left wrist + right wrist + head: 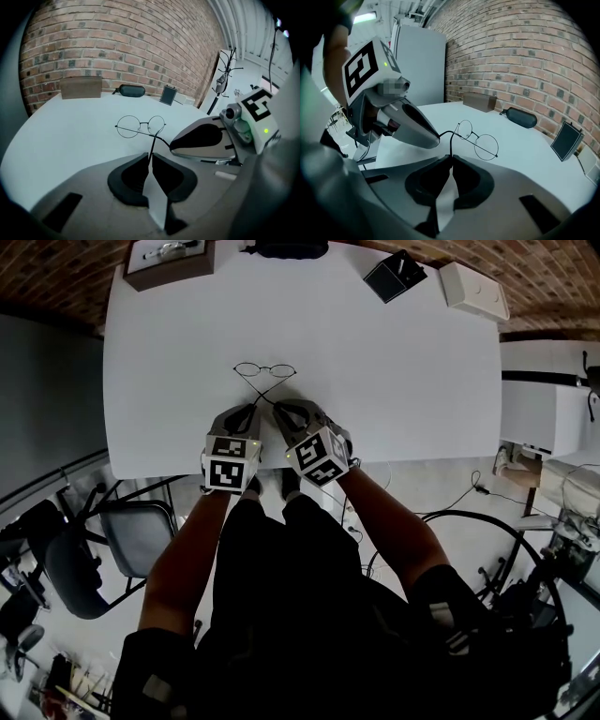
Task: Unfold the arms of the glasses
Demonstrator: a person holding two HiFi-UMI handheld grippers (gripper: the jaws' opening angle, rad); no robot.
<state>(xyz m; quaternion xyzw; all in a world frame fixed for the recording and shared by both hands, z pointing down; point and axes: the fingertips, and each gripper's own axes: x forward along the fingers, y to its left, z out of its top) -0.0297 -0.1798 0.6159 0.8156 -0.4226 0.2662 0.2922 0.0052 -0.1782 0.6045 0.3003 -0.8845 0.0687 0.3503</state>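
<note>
Thin wire glasses [264, 370] with round lenses lie on the white table [394, 381], their two arms crossed in an X toward me. My left gripper [251, 408] is shut on the tip of the arm that runs from the right hinge. My right gripper [278, 407] is shut on the tip of the other arm. In the left gripper view the glasses [140, 125] sit just beyond the jaws [150, 157], one arm passing between them, with the right gripper [206, 140] beside. In the right gripper view an arm of the glasses [478, 139] enters the closed right gripper [451, 159].
At the table's far edge stand a brown box [169, 261], a black glasses case [281, 247], a small black stand [394, 276] and a white box [473, 289]. The table's near edge lies just under my grippers. A chair [122, 531] stands at the lower left.
</note>
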